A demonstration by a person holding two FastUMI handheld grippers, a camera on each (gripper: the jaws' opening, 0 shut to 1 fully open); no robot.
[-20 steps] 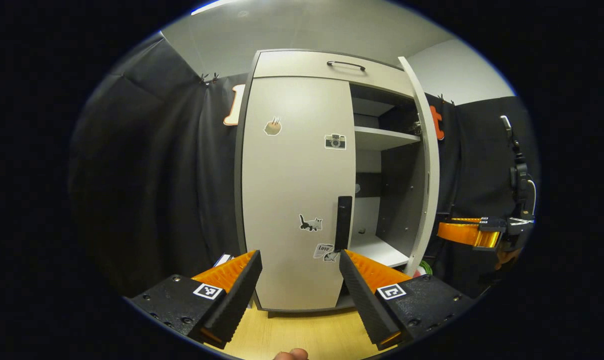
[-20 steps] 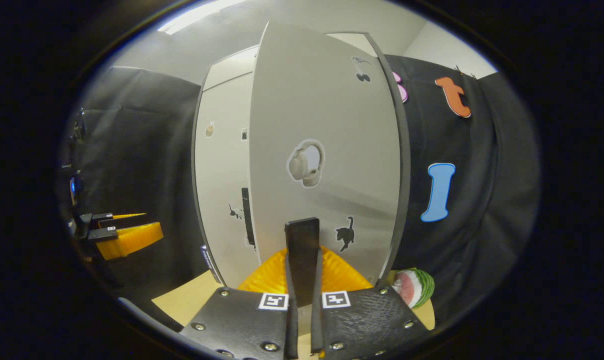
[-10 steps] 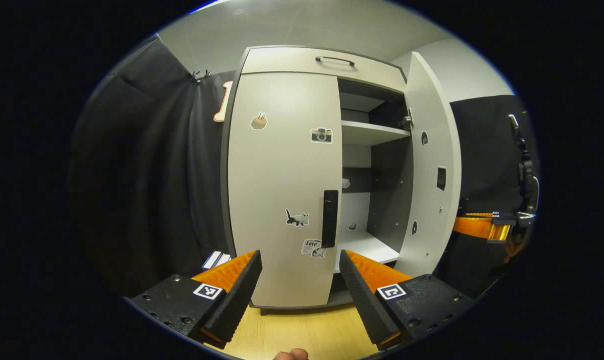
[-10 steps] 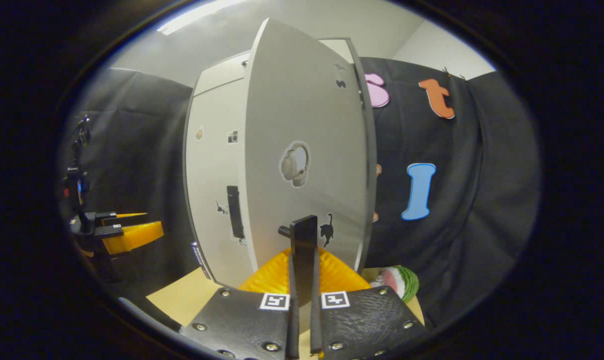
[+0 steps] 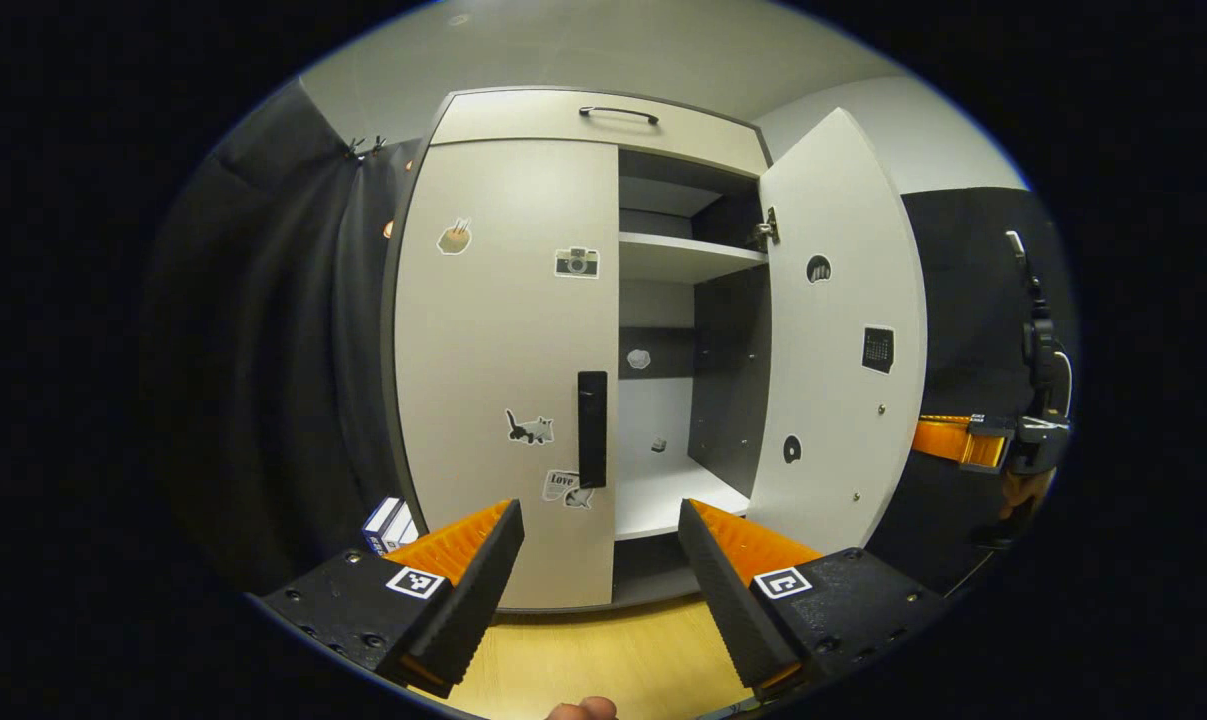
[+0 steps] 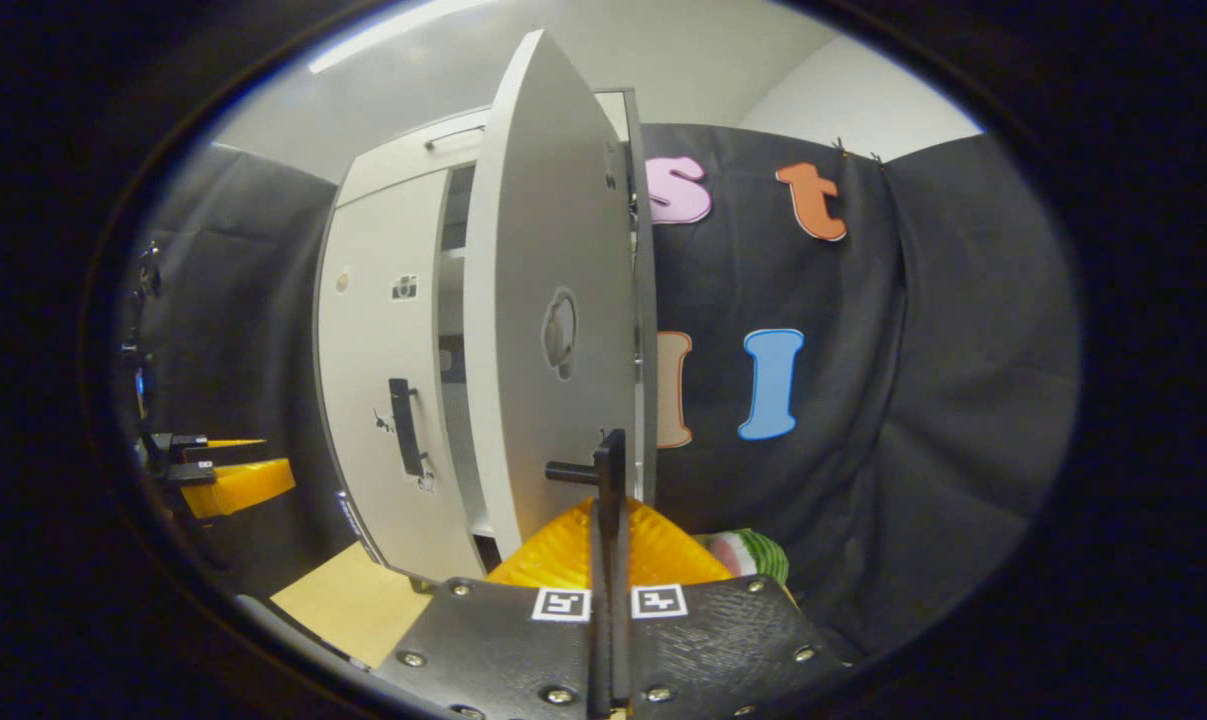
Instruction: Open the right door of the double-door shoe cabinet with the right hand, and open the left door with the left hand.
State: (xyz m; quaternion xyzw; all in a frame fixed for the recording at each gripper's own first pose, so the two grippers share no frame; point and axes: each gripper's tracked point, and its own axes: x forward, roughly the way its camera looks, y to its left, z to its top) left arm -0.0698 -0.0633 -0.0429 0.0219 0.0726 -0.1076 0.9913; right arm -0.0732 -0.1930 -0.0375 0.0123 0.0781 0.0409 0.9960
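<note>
The shoe cabinet point(image 5: 523, 110) stands ahead with its right door point(image 5: 843, 330) swung wide and its left door point(image 5: 503, 370) shut. The right gripper point(image 6: 611, 560) has its jaws pinching the right door's handle point(image 6: 608, 470). The left gripper point(image 5: 598, 560), jaws spread, should line up squarely on the left handle point(image 5: 592, 428) before closing.

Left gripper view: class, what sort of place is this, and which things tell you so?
Probably a staged recording booth, not a real home: black cloth hangs as a wall behind a lone shoe cabinet, and a handheld gripper faces it over a wood-look floor.
</note>
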